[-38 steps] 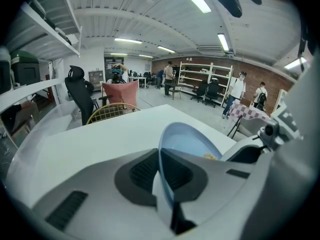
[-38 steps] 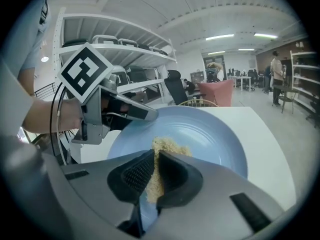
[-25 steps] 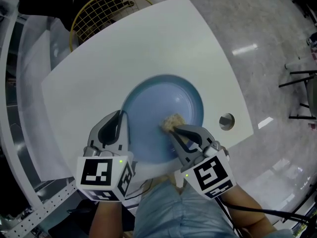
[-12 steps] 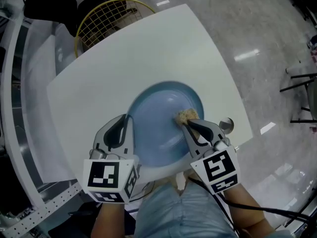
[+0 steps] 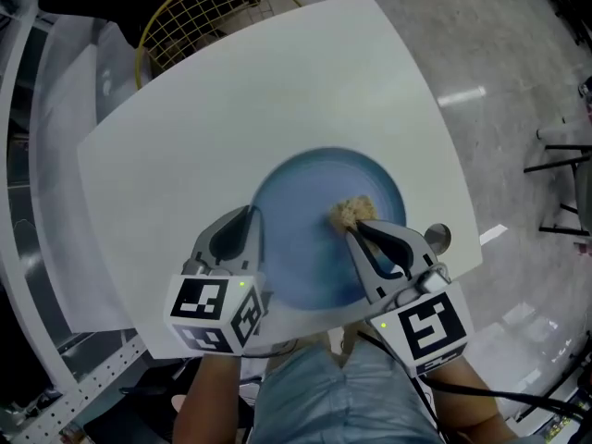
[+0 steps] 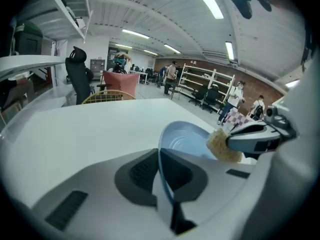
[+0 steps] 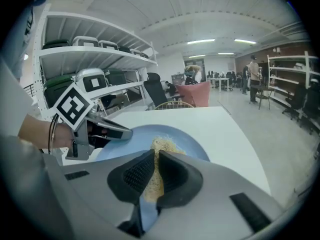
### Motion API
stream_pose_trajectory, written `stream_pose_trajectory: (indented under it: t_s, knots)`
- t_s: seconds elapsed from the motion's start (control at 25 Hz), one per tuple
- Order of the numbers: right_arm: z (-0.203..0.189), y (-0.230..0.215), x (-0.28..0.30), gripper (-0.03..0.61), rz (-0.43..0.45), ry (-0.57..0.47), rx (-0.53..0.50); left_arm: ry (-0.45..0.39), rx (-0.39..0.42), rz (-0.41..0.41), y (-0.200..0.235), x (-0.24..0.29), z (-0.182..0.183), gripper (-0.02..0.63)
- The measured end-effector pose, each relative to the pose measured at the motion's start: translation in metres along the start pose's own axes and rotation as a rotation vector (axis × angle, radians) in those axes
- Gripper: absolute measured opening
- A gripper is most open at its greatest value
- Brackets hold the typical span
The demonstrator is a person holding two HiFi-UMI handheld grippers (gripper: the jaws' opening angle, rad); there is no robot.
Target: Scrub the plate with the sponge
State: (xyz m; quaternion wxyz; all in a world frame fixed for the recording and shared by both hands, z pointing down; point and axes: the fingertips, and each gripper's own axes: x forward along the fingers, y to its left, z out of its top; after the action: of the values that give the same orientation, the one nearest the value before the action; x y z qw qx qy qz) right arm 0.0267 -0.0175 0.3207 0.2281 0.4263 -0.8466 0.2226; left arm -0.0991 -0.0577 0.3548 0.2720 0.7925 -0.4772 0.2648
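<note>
On table (image 5: 277, 91), left fingers (image 5: 228, 239) clamp plate (image 5: 301, 229), right fingers (image 5: 381, 246) sponge (image 5: 353, 213)

A white tabletop with rounded corners (image 5: 231, 109) fills the middle — a small round metal-rimmed hole (image 5: 437, 239) sits near its right edge. Past the far corner, a yellow wire basket (image 5: 199, 12) — a black office chair (image 6: 79, 76) behind it. Glossy grey floor (image 5: 499, 54) to the right.
</note>
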Motion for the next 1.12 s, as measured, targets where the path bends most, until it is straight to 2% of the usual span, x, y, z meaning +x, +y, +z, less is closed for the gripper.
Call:
stream_pose_trajectory:
  t_s: [0.28,0.48,0.6,0.68,0.76,1.0,1.12]
  knots:
    - [0.011,0.001,0.013,0.035,0.003,0.013,-0.001,0.016,-0.072,-0.061,0.017,0.028,-0.018,0.025]
    - [0.014,0.002,0.016,0.035,-0.001,0.02,-0.012,-0.007,-0.059,-0.082,0.022,0.036,-0.018,0.025]
    - [0.014,0.002,0.017,0.035,-0.002,0.026,-0.015,-0.048,-0.035,-0.081,0.024,0.034,-0.012,0.029]
    - [0.015,0.002,0.018,0.035,-0.001,0.023,-0.017,-0.093,-0.022,-0.073,0.028,0.029,-0.005,0.097]
    - [0.016,0.003,0.018,0.035,0.0,0.016,-0.016,-0.128,-0.001,-0.061,0.032,0.021,0.002,0.112]
    - [0.028,0.008,0.008,0.035,0.011,-0.041,-0.027,-0.229,0.081,0.015,0.02,-0.018,0.026,0.105]
    - [0.045,0.014,-0.005,0.035,0.016,-0.094,-0.054,-0.309,0.089,0.081,0.008,-0.05,0.047,0.033]
